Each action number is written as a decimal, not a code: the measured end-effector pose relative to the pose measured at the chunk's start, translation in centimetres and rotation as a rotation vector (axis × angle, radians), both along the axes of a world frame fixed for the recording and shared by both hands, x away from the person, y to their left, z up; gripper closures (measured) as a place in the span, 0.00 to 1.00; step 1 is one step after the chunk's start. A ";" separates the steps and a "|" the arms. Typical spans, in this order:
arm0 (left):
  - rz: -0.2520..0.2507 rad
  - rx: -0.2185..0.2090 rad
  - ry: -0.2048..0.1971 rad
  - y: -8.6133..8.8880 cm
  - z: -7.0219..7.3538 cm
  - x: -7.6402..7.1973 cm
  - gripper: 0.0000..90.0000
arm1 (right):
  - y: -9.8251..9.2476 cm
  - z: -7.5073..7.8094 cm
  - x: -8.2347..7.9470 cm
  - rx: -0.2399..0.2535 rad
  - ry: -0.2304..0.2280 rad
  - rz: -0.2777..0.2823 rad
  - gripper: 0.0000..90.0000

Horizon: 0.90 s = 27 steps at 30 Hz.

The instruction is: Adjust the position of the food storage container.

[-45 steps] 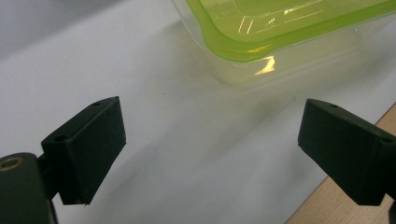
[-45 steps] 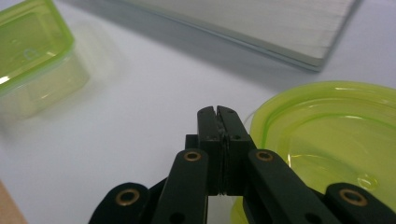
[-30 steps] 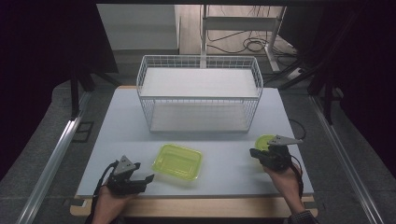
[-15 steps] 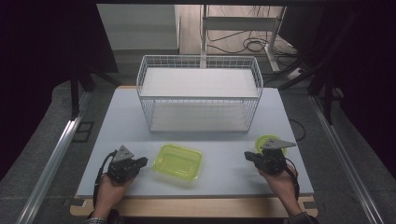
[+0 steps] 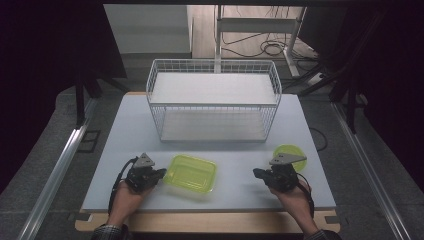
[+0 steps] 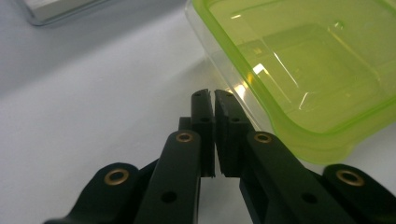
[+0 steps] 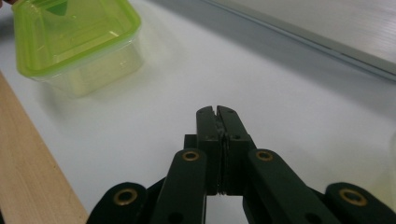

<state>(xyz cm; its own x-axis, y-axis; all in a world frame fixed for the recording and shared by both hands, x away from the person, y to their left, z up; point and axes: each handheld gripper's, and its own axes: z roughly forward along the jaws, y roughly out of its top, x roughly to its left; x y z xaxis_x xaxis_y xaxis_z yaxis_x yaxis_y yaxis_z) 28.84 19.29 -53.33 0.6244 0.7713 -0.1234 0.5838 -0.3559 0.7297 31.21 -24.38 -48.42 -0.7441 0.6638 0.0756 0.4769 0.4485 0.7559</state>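
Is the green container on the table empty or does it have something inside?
Empty. The green container is clear, and the left gripper view shows only its bare bottom.

The container [image 5: 190, 173] glowed translucent lime green, brightest along its rim. A round lid [image 5: 290, 152] beside the right gripper [image 5: 258, 174] matched that green. Both grippers were black with brass-coloured rivets, the left gripper [image 5: 161, 172] topped by a grey plate. The tabletop [image 5: 235, 165] was pale grey-white, edged in light wood; the wire basket [image 5: 214, 100] was white, gridded.
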 end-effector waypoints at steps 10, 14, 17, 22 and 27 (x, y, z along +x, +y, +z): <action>-0.072 0.023 0.004 -2.4 0.4 -0.9 0.96 | 0.8 -0.5 -0.4 -0.010 0.028 0.030 0.98; -0.105 0.026 0.010 -3.1 0.4 -1.1 0.96 | 1.1 -0.7 -0.5 -0.014 0.035 0.041 0.98; -0.132 0.027 0.011 -3.8 0.5 -1.4 0.96 | 1.3 -0.8 -0.5 -0.017 0.041 0.045 0.98; -0.181 0.033 0.012 -5.2 0.5 -2.0 0.96 | 1.2 -0.8 -0.5 -0.017 0.046 0.041 0.97; -0.217 0.030 0.012 -6.3 0.6 -2.7 0.94 | 1.1 -1.0 -0.3 -0.017 0.051 0.042 0.96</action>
<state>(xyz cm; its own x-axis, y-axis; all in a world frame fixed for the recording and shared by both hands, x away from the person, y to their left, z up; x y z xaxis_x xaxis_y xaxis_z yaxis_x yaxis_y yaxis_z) 26.16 12.98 -52.71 0.7748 0.6224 -0.1108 0.4999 -0.4959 0.7100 30.89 -23.24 -49.40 -0.7667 0.6337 0.1030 0.4954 0.4819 0.7228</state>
